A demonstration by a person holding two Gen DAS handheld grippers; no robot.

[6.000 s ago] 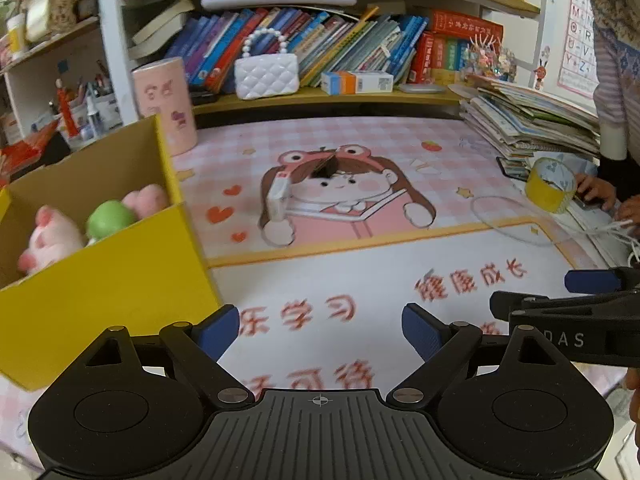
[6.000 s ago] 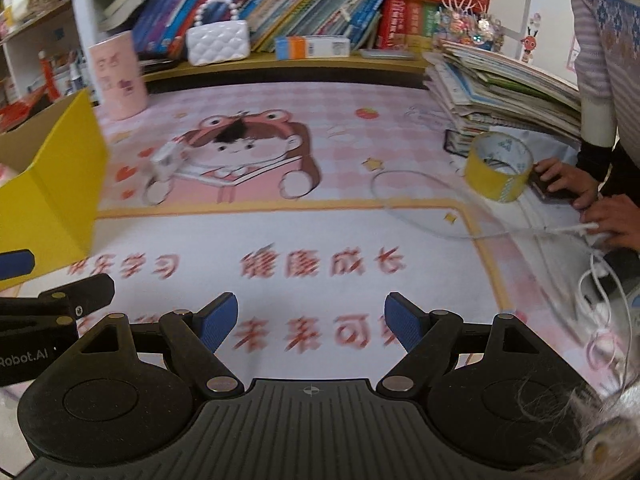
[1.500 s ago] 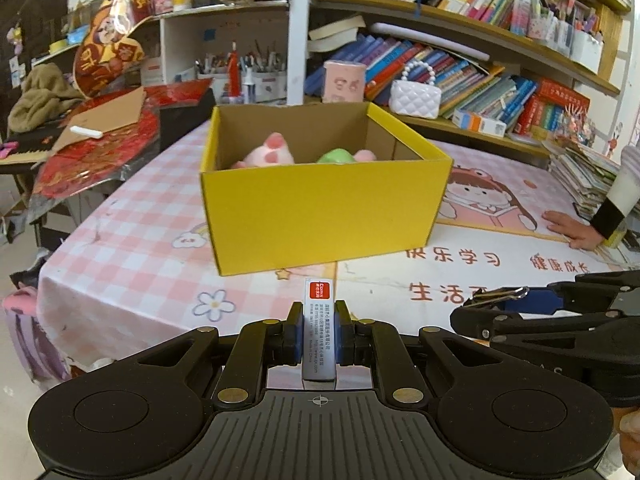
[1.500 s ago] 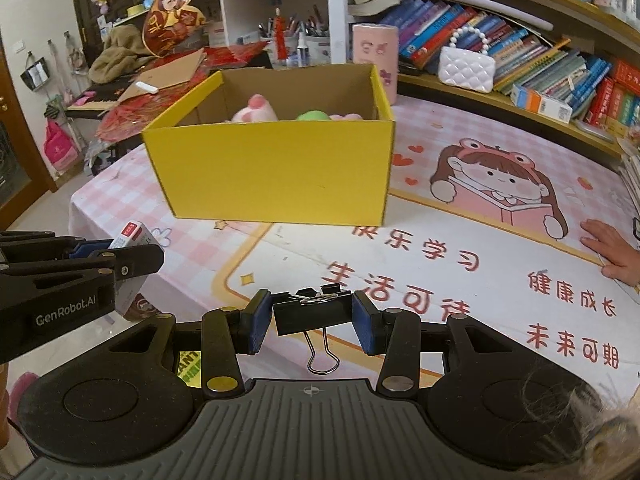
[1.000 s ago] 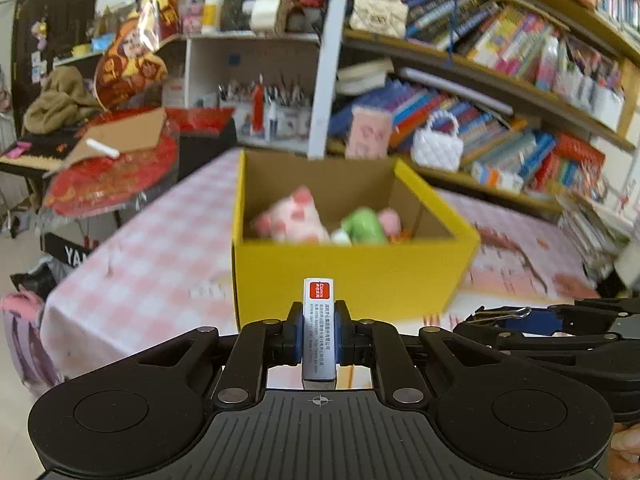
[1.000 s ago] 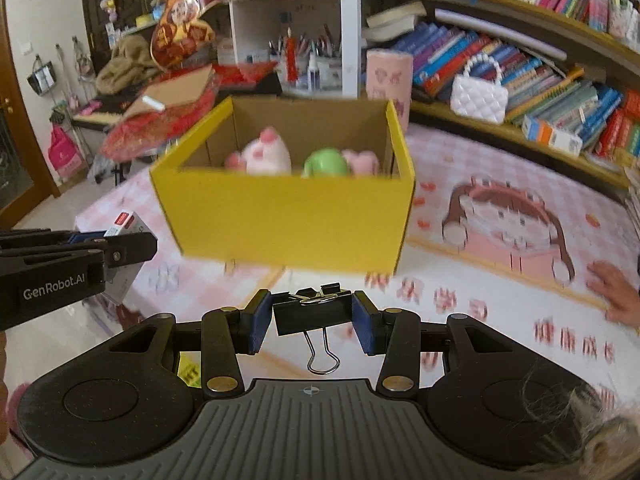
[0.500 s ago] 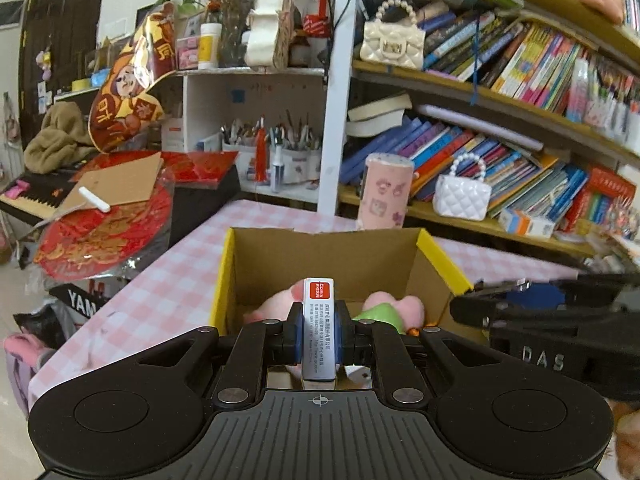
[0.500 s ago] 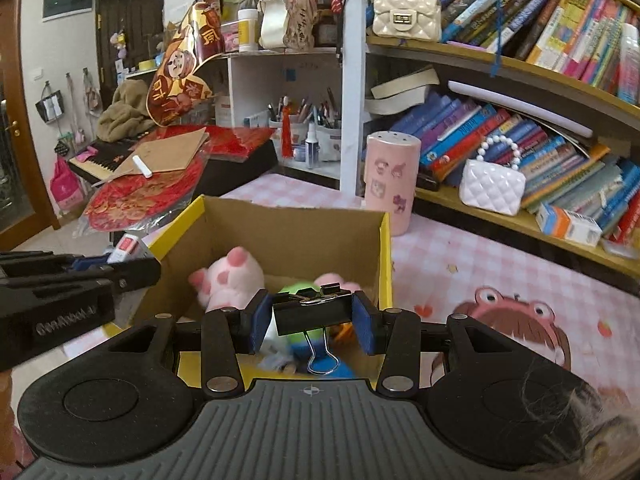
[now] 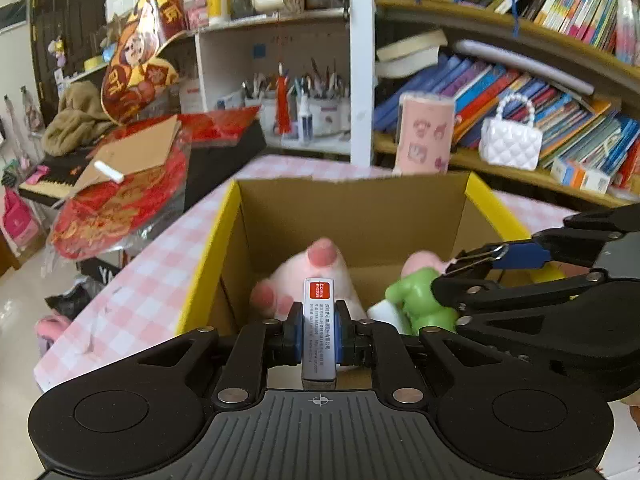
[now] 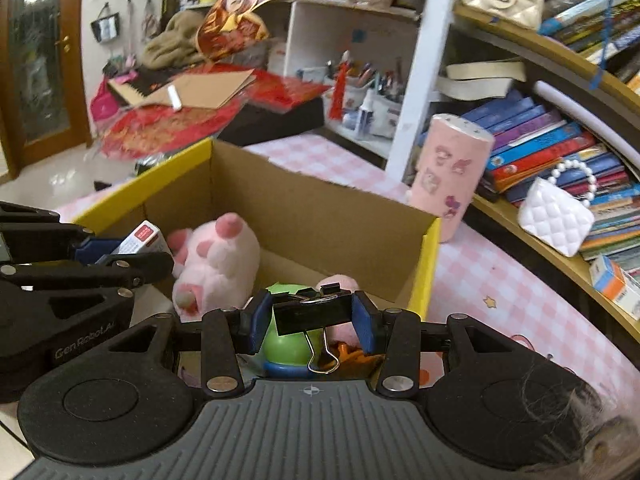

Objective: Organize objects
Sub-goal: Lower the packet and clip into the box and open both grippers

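On the left, the left gripper (image 9: 318, 334) has its blue pads squeezed tight on a small flat grey eraser with a red label (image 9: 319, 332). The eraser stands up between the pads, over the near left part of the open yellow cardboard box (image 9: 208, 248). The box sits on a pink checked tablecloth (image 9: 136, 304). Inside the box lies a soft pink plush pig (image 10: 218, 260), and next to it a round green toy (image 10: 290, 346). On the right, the right gripper (image 10: 313, 320) has its pads closed on the two ends of a black metal binder clip (image 10: 314, 314). The clip's silver wire handles hang down. It is held over the near right part of the box, above the green toy.
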